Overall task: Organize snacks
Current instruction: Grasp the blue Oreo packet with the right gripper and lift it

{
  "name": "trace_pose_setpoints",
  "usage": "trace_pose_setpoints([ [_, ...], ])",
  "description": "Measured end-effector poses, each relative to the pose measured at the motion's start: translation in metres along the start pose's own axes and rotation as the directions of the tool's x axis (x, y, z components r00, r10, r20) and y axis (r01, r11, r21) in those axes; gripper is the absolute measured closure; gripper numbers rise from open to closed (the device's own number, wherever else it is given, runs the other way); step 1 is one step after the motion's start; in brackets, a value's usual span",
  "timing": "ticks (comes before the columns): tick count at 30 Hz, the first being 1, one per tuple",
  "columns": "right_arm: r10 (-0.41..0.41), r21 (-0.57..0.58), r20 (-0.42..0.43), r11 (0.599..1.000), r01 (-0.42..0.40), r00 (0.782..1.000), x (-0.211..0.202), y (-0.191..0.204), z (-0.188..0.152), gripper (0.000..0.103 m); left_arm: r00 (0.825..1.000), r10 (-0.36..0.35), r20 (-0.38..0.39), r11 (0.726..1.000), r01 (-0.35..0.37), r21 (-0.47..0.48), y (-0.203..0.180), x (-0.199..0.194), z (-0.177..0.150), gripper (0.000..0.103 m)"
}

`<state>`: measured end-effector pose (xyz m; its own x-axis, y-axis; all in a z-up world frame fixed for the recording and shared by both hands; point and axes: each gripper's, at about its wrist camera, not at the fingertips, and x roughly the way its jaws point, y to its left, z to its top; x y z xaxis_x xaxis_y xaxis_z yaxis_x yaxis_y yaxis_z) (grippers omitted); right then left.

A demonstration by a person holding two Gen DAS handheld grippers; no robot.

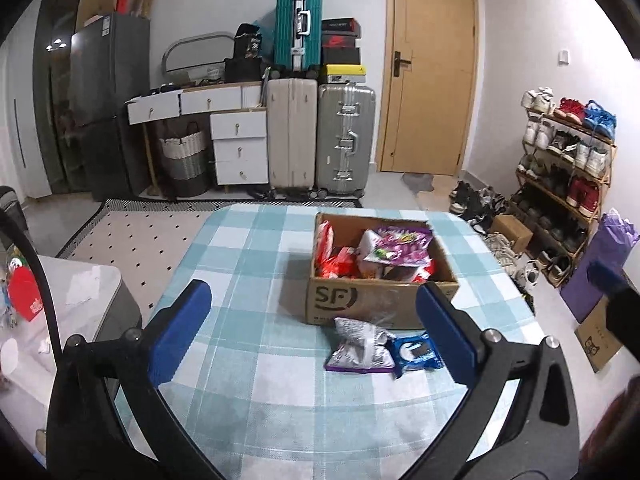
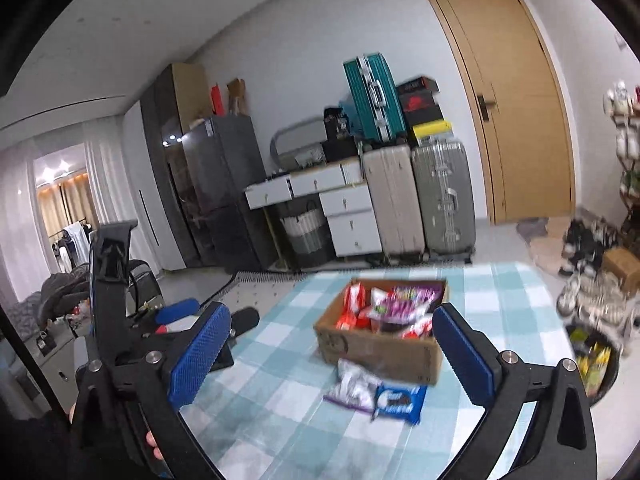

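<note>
In the left wrist view, the left gripper (image 1: 314, 328) is released and holds nothing; the cardboard box (image 1: 380, 304) of snacks stands on the checked tablecloth (image 1: 248, 248), with a silver packet (image 1: 360, 346) and a blue cookie pack (image 1: 416, 354) touching just before it

In the right wrist view, the right gripper (image 2: 332, 354) is also spread wide and empty above the same cloth (image 2: 280, 392); the box (image 2: 384, 350) and both packets (image 2: 358, 388) (image 2: 398, 400) lie ahead

Counter (image 1: 248, 248) covered in a blue-and-white checked cloth. Open cardboard box (image 1: 360, 300) sits on it toward 12 o'clock, right of centre, packed with snack packets. Just in front of the box, at its 6 o'clock, a silver-and-purple snack bag (image 1: 358, 346) lies flat, and a blue cookie pack (image 1: 416, 354) lies at the bag's 3 o'clock, touching it. Other cloth areas bare.
</note>
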<state>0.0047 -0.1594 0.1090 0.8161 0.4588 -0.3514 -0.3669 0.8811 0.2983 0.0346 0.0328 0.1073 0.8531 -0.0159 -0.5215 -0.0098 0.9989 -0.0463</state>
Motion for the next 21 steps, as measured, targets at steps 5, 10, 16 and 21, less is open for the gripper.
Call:
trace_pose_setpoints([
  [5, -0.03, 0.052, -0.003, 0.998, 0.03, 1.0, 0.01, -0.007, -0.017, 0.0, 1.0, 0.012, -0.024, 1.0, -0.013, -0.028, 0.007, 0.018, -0.01, 0.001],
  [10, -0.065, 0.07, -0.005, 0.995, 0.066, 0.998, 0.026, -0.023, -0.029, 0.0, 0.999, 0.023, -0.037, 0.998, -0.025, -0.059, 0.012, 0.041, -0.021, 0.001],
  [16, -0.126, 0.059, -0.047, 0.99, 0.129, 0.991, 0.051, -0.044, -0.046, 0.0, 0.998, 0.031, -0.053, 0.997, -0.035, -0.066, 0.012, 0.072, -0.035, 0.001],
  [21, -0.174, 0.103, -0.115, 0.977, 0.186, 0.978, 0.082, -0.069, -0.063, 0.0, 0.993, 0.064, -0.102, 0.995, -0.071, -0.069, 0.01, 0.105, -0.049, 0.001],
])
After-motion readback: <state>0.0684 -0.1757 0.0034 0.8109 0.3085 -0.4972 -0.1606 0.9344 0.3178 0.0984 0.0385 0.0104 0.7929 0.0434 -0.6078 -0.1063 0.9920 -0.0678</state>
